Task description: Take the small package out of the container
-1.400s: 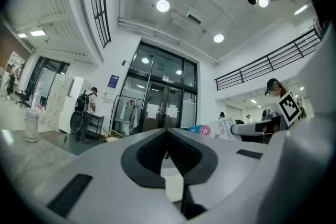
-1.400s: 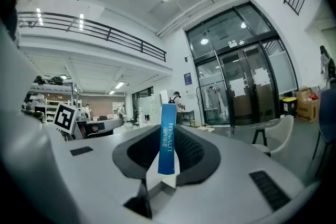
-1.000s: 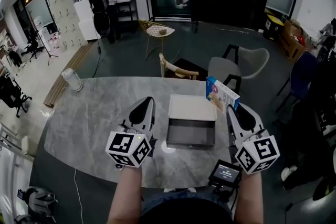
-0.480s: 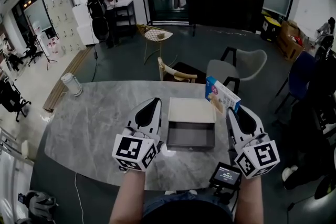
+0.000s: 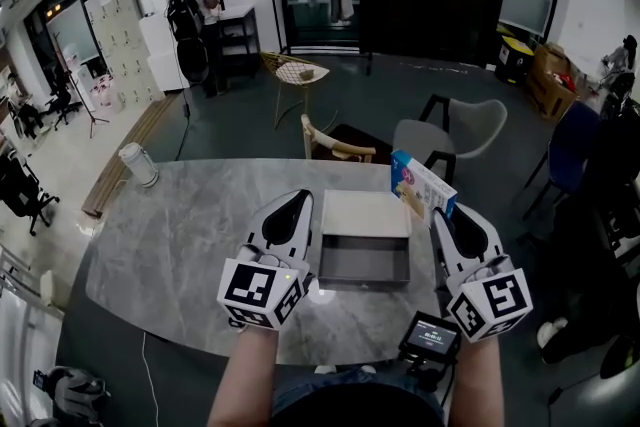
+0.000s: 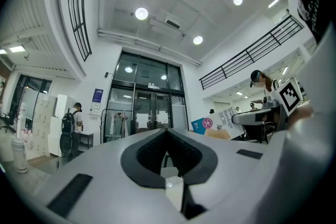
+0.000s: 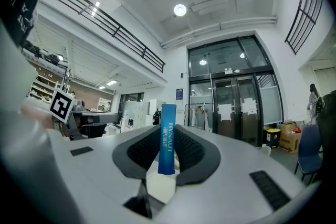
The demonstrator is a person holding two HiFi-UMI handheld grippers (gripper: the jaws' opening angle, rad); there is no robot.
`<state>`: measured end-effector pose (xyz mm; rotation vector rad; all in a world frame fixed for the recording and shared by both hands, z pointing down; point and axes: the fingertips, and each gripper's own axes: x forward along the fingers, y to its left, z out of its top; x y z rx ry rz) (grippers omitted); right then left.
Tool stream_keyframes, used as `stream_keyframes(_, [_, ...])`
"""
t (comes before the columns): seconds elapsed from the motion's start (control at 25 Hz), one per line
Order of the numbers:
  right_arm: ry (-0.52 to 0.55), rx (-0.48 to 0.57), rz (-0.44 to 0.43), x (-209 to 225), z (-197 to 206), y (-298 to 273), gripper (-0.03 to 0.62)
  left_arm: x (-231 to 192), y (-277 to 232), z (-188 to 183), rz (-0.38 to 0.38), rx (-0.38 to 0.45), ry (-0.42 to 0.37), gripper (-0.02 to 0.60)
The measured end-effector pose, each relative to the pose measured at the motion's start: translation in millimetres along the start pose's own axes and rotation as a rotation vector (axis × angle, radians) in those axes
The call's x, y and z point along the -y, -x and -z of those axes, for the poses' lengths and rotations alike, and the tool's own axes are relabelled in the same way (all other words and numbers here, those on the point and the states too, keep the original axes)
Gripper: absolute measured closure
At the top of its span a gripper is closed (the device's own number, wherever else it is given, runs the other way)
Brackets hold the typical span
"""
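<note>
head view, arms: both forearms come up from the bottom edge; left gripper (image 5: pixel 292 205) just left of the container (image 5: pixel 363 271), right gripper (image 5: pixel 447 212) just right of it, both pointing away over the table (image 5: pixel 170 235).
head view, package: small package (image 5: pixel 423 180) tilted at the right gripper's tips, outside the container, beyond its far right corner.
head view, hard to see: elbows cut off.
left gripper view: 2 jaws closed together, nothing between; container out of sight.
right gripper view: 2 jaws clamped on the package's narrow blue edge; its lower end hidden between them.
</note>
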<state>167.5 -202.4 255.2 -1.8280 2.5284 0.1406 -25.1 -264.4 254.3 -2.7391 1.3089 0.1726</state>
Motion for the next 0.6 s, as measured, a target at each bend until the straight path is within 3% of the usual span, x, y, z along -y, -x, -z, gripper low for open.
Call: stream_keyframes(0.6, [0.023, -0.02, -0.009, -0.4, 1.5, 0.9, 0.5, 2.9, -1.1, -2.5, 0.019, -0.006, -0.009, 0.569])
